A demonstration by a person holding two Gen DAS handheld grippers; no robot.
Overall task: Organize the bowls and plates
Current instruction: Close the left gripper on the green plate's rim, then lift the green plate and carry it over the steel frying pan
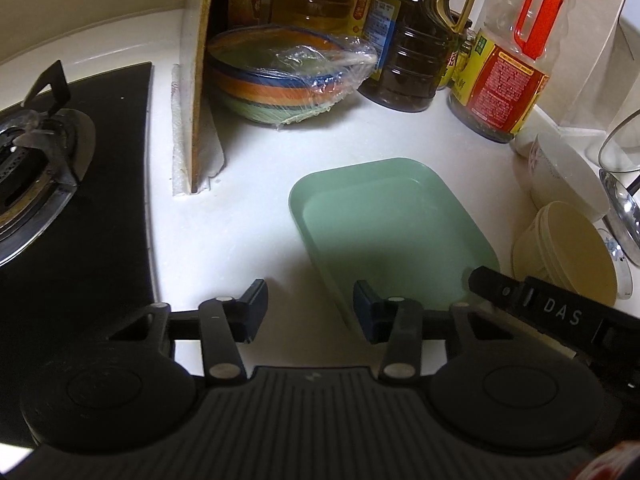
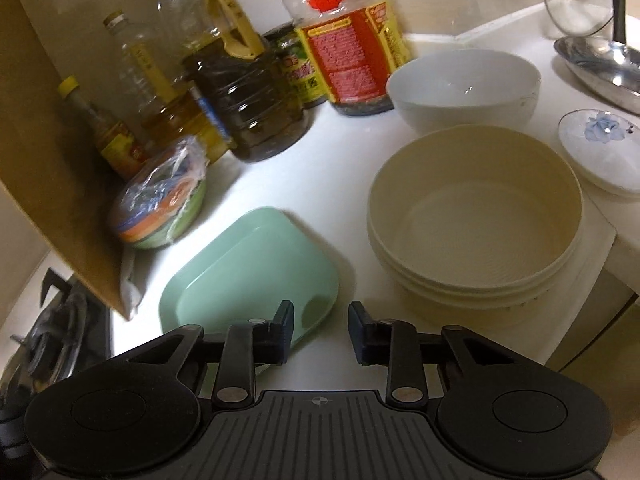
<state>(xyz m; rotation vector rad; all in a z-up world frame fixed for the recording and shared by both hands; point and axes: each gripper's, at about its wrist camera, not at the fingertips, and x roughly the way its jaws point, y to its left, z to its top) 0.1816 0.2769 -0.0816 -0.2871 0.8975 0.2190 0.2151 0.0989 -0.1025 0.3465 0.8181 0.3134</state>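
Observation:
A pale green rectangular plate (image 1: pixel 392 224) (image 2: pixel 248 276) lies flat on the white counter (image 1: pixel 248 232). My left gripper (image 1: pixel 310 306) is open above the plate's near left edge, with bare counter showing in the gap. My right gripper (image 2: pixel 320 332) is open too; its left finger (image 2: pixel 284 328) hangs over the plate's near right corner, and one of its fingers (image 1: pixel 520 300) shows in the left wrist view. A stack of cream bowls (image 2: pixel 476 216) (image 1: pixel 572 252) stands right of the plate, with a white bowl (image 2: pixel 460 84) (image 1: pixel 568 176) behind it. A striped bowl under cling film (image 1: pixel 280 80) (image 2: pixel 160 216) sits further back.
Several oil and sauce bottles (image 1: pixel 404 52) (image 2: pixel 348 52) line the back wall. A wooden board (image 1: pixel 196 80) stands between the bowls and a gas stove (image 1: pixel 40 160). A small flowered dish (image 2: pixel 600 148), a steel pan (image 2: pixel 596 64) and a glass lid (image 2: pixel 576 0) are at the right.

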